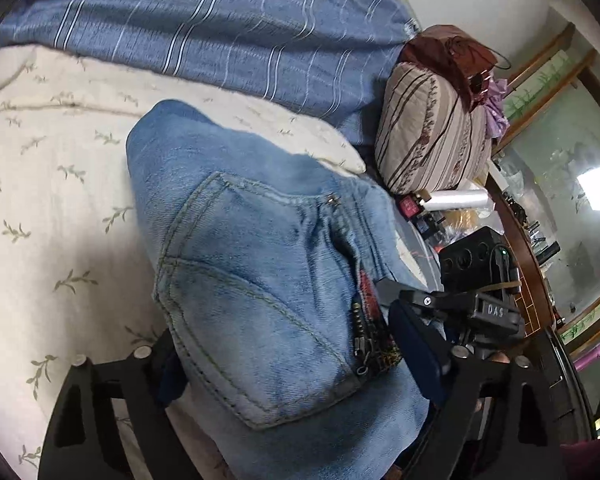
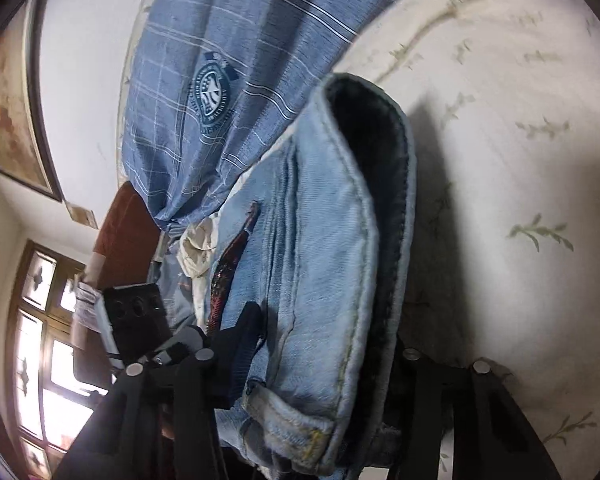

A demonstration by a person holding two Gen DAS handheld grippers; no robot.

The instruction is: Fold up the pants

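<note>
The light blue jeans point(image 1: 260, 264) lie folded on a cream leaf-print bedspread point(image 1: 52, 184). In the left wrist view a back pocket faces up and a zipper shows at the right edge. My left gripper point(image 1: 296, 364) is closed on the waist end, one finger on each side of the thick fold. In the right wrist view the jeans point(image 2: 320, 264) hang edge-on, waistband and belt loop nearest. My right gripper point(image 2: 320, 352) is clamped on the waistband. The right gripper also shows in the left wrist view point(image 1: 452, 312).
A blue striped cover point(image 1: 228, 28) lies at the far side of the bed. A striped bolster point(image 1: 432, 128), a plastic roll and small clutter sit at the right by a wooden ledge. A window point(image 2: 48, 352) and framed picture point(image 2: 8, 108) are on the wall.
</note>
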